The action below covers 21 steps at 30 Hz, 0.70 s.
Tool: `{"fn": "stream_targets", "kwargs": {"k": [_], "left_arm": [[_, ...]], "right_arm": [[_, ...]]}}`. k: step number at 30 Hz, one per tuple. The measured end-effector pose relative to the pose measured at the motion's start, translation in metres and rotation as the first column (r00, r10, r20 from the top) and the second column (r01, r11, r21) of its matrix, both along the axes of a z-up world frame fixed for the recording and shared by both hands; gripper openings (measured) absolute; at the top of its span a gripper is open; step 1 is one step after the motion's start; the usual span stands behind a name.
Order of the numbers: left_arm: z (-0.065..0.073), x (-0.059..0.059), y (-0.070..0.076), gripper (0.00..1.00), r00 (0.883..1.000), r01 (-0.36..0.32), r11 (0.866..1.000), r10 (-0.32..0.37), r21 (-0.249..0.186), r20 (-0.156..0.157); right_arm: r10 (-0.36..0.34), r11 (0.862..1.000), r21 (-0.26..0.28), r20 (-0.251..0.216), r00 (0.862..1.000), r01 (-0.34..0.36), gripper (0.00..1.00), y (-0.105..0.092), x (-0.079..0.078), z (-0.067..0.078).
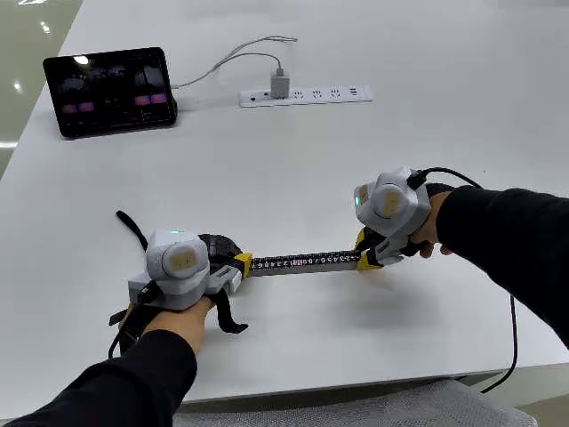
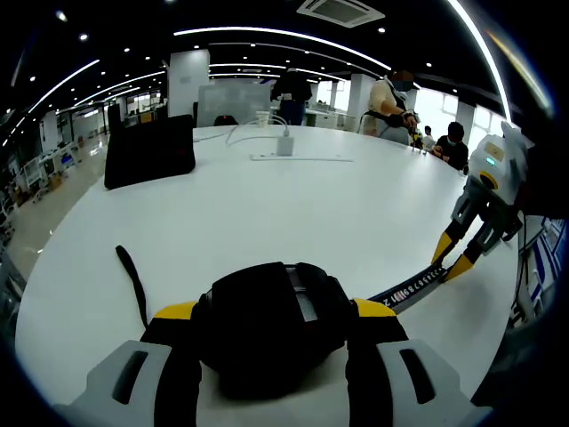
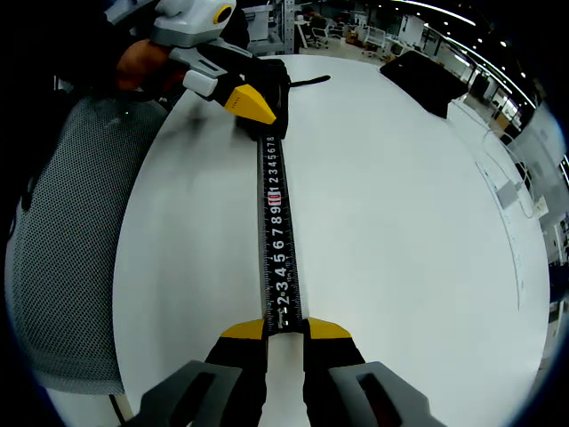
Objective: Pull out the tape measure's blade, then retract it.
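Observation:
The black tape measure case sits on the white table, clamped between the yellow-tipped fingers of my left gripper; in the head view the case shows at lower left. Its black blade with printed numbers stretches right to my right gripper, which is shut on the blade's end. In the right gripper view the blade runs from between my fingers straight to the case. A black wrist strap trails from the case.
A dark tablet stands at the table's back left. A white power strip with a plugged charger and cable lies behind the middle. The near table edge runs just below both grippers. People stand far off in the room.

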<state>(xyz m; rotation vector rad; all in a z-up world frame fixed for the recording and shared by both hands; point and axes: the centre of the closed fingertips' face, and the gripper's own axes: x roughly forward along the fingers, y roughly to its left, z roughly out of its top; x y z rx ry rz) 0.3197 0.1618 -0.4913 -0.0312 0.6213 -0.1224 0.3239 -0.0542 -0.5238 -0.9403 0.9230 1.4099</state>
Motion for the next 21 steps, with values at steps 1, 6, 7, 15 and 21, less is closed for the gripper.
{"fn": "stream_targets", "kwargs": {"k": [1,6,7,15,21], "left_arm": [[0.0,0.0,0.0,0.61,1.0,0.0,1.0,0.0,0.0,0.0],[-0.0003,0.0003,-0.0001,0.61,1.0,0.001,1.0,-0.001,-0.001,-0.001],[-0.0003,0.0003,-0.0001,0.61,1.0,0.001,1.0,-0.001,-0.001,-0.001],[-0.0006,-0.0001,-0.0002,0.61,1.0,0.003,1.0,-0.003,-0.002,-0.004],[-0.0005,-0.0002,-0.0001,0.61,1.0,0.002,1.0,-0.002,-0.001,-0.005]], "right_arm": [[0.0,1.0,0.0,0.0,1.0,0.0,0.11,0.0002,-0.0001,0.0],[0.009,1.0,-0.002,0.001,1.0,-0.009,0.11,0.0019,-0.0004,0.0],[0.015,1.0,-0.002,0.002,1.0,-0.015,0.11,0.0022,-0.0006,0.0],[0.015,1.0,0.002,0.003,1.0,-0.015,0.12,0.0056,-0.0011,-0.0004],[0.014,1.0,0.004,0.005,1.0,-0.014,0.12,0.0089,-0.0015,-0.0007]]}}
